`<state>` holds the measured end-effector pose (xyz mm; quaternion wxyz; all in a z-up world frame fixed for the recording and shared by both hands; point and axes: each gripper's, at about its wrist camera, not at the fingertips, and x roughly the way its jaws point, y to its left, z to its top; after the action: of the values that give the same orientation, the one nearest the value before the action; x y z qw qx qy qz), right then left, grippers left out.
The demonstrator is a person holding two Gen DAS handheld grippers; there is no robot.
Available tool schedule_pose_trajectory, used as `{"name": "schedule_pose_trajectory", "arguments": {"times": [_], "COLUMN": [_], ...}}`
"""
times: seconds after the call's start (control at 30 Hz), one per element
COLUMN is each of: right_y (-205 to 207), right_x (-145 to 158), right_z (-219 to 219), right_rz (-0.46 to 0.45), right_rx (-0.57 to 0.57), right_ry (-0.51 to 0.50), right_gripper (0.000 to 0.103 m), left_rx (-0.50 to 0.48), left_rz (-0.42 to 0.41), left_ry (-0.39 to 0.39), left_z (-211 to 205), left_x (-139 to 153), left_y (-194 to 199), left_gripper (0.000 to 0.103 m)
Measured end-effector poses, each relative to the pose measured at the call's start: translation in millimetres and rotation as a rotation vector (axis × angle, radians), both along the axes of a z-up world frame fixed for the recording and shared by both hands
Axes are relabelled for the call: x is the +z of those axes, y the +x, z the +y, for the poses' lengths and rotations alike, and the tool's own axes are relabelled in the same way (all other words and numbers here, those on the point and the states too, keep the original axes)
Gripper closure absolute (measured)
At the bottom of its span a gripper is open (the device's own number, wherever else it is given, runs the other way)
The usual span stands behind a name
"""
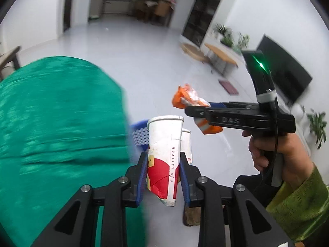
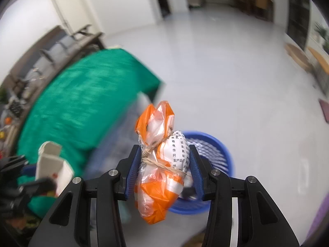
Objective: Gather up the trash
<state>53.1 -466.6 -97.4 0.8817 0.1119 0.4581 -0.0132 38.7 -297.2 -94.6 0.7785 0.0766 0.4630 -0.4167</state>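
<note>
Left gripper (image 1: 164,177) angled downward, blue pads clamped on something; right gripper (image 2: 163,168) likewise clamped, gripped by a green-sleeved hand (image 1: 281,154)

My left gripper (image 1: 164,177) has matt black plastic arms and ribbed blue pads, pinching a creased paper cup (image 1: 164,156). At three o'clock my right gripper (image 2: 162,170) squeezes a crinkly, glossy orange-and-white plastic bag (image 2: 158,164) bound with a rubber band. Green cloth (image 1: 61,127) looks woven; the basket (image 2: 213,154) is blue plastic lattice; the floor (image 1: 144,57) is smooth.
</note>
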Motion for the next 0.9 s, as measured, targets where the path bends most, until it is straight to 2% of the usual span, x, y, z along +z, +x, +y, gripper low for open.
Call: {"name": "schedule_pose_trajectory", "arguments": {"times": [0.17, 0.37, 0.5, 0.53, 0.57, 0.63, 0.73, 0.83, 0.87, 0.9], "right_y": [3.9, 23.4, 31.5, 30.9, 29.4, 23.0, 13.3, -1.5, -6.8, -14.0], "right_x": [-35.9, -68.0, -95.8, -103.7, -107.4, -109.7, -94.2, -56.4, -42.8, -28.2], "right_z": [-50.4, -76.9, -92.1, -97.6, -101.8, -109.3, -114.7, -112.9, -112.2, -109.5], "right_rz": [0.066, 0.106, 0.138, 0.147, 0.152, 0.153, 0.118, 0.056, 0.033, 0.007], "right_rx": [-0.088, -0.135, -0.182, -0.201, -0.214, -0.249, -0.292, -0.315, -0.318, -0.314], "right_ry": [0.065, 0.106, 0.181, 0.207, 0.221, 0.242, 0.264, 0.219, 0.202, 0.188], "right_gripper": [0.056, 0.055, 0.05, 0.043, 0.039, 0.039, 0.032, 0.024, 0.02, 0.018], "left_rx": [-0.007, 0.017, 0.027, 0.025, 0.026, 0.035, 0.042, 0.04, 0.042, 0.046], "left_rz": [0.014, 0.023, 0.024, 0.023, 0.022, 0.022, 0.011, -0.061, -0.088, -0.107], "left_ry": [0.102, 0.162, 0.188, 0.189, 0.186, 0.172, 0.13, 0.076, 0.056, 0.042], "left_z": [-68.5, -103.7, -117.3, -120.8, -121.9, -119.9, -113.9, -102.0, -97.8, -96.6], "left_x": [-47.8, -83.9, -98.3, -99.3, -98.7, -93.9, -72.5, -36.6, -23.6, -13.9], "left_y": [11.0, 31.0, 40.4, 40.7, 38.8, 40.1, 34.3, 22.2, 16.4, 15.2], "left_gripper": [0.074, 0.071, 0.053, 0.047, 0.045, 0.045, 0.045, 0.042, 0.039, 0.032]}}
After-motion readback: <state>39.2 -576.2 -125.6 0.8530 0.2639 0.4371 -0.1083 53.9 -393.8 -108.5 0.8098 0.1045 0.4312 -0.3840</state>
